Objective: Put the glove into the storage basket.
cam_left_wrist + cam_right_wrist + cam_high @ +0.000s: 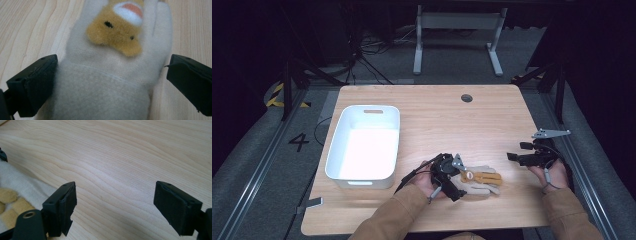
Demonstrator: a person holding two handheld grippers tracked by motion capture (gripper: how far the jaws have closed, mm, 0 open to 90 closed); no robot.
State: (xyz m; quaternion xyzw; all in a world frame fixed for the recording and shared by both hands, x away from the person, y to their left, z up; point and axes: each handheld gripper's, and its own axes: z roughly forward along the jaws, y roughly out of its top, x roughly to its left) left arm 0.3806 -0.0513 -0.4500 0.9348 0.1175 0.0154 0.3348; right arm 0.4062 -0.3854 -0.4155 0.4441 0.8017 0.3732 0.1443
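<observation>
We see a cream fleece glove with a tan bear face [117,62] lying flat on the light wooden table [442,115], near its front edge, right of the white rectangular plastic bin [364,145]. Our left gripper [111,82] straddles the glove's cuff, jaws spread apart on either side, not clamped. Our right gripper [115,207] hangs over bare wood beside the glove, jaws wide apart.
</observation>
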